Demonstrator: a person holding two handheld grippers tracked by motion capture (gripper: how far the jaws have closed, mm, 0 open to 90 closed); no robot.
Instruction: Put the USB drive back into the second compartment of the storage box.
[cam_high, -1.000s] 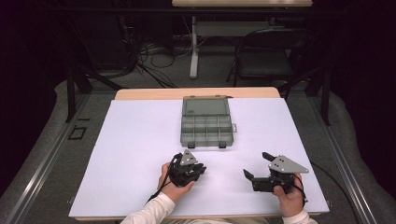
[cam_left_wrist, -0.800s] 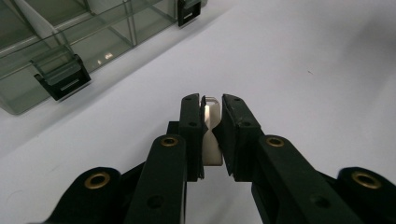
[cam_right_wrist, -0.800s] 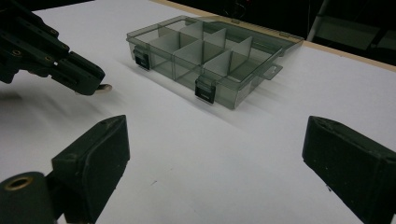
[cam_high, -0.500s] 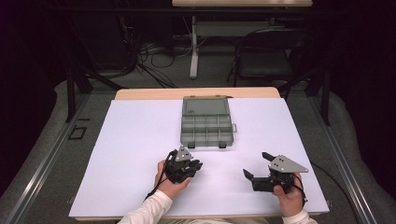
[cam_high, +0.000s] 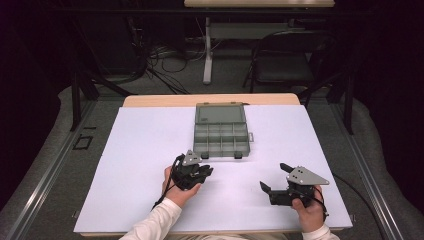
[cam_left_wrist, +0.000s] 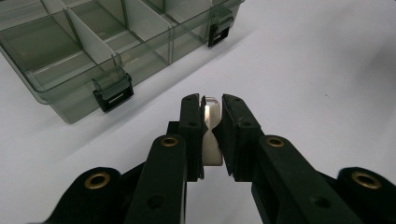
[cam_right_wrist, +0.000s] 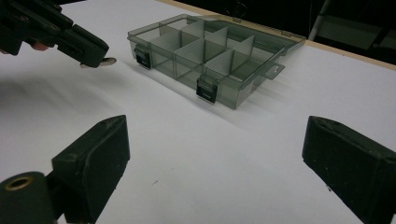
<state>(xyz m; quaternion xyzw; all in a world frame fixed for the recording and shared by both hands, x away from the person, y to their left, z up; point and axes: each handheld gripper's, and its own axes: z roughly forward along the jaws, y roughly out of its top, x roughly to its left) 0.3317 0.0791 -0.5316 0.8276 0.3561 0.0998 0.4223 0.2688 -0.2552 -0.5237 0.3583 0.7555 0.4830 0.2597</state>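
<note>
- Near the front edge of the white surface (cam_high: 150, 150), the left gripper (cam_left_wrist: 211, 105) has its jaws pinched narrow on a small white piece (cam_left_wrist: 212, 135); the piece is flat-sided and smooth, with a thin metal-looking loop at its tip, and what it is exactly is hard to tell.
- From the right gripper view, that white piece (cam_right_wrist: 103, 61) pokes out past the left gripper (cam_right_wrist: 88, 53), low over the surface and just beside the near-left corner of the organizer box (cam_right_wrist: 219, 56).
- My judgement: the carry step is in hand, with the piece gripped and brought toward the box.
- The next move calls for lifting over the front wall, lining up above 1 compartment, then easing the jaws apart.
- The organizer box (cam_high: 221, 131) is smoky translucent plastic, rectangular, with its lid open and lying flat behind; thin dividers split it into compartments that look bare.
- 2 black latches (cam_left_wrist: 112, 91) hang on its front wall.
- The right gripper (cam_high: 275, 179) rests well apart at the near right, jaws spread wide, holding nothing.
</note>
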